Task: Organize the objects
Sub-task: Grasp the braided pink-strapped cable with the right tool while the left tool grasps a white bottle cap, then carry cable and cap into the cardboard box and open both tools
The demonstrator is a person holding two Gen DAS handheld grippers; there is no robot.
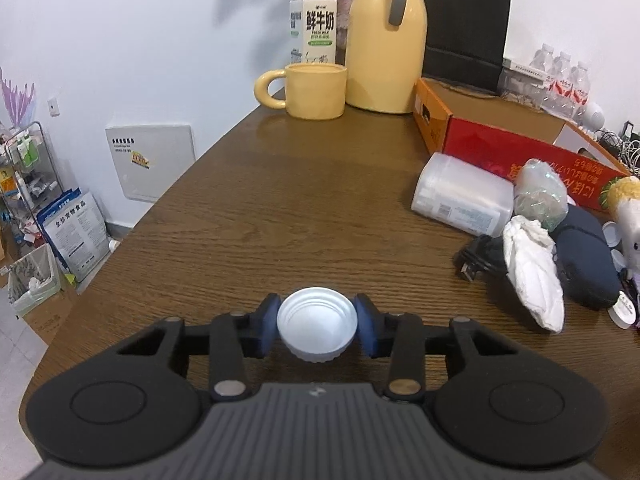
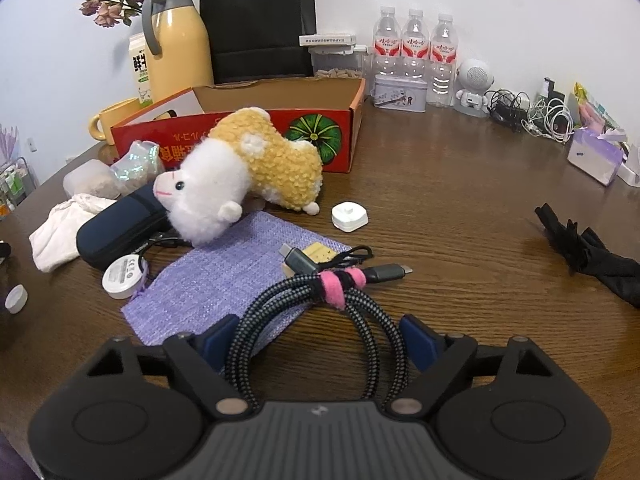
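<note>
The left gripper [image 1: 316,326] pinches the white cap [image 1: 317,322] w/ both pads, to lift it, in front of the yellow mug [image 1: 310,90]; the right gripper [image 2: 320,344] is spread round the cable [image 2: 316,320], not squeezing yet.

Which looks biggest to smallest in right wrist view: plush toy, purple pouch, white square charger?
1. purple pouch and plush toy: look alike in size, and the pouch lies nearer the camera, so unranked
2. white square charger
</note>
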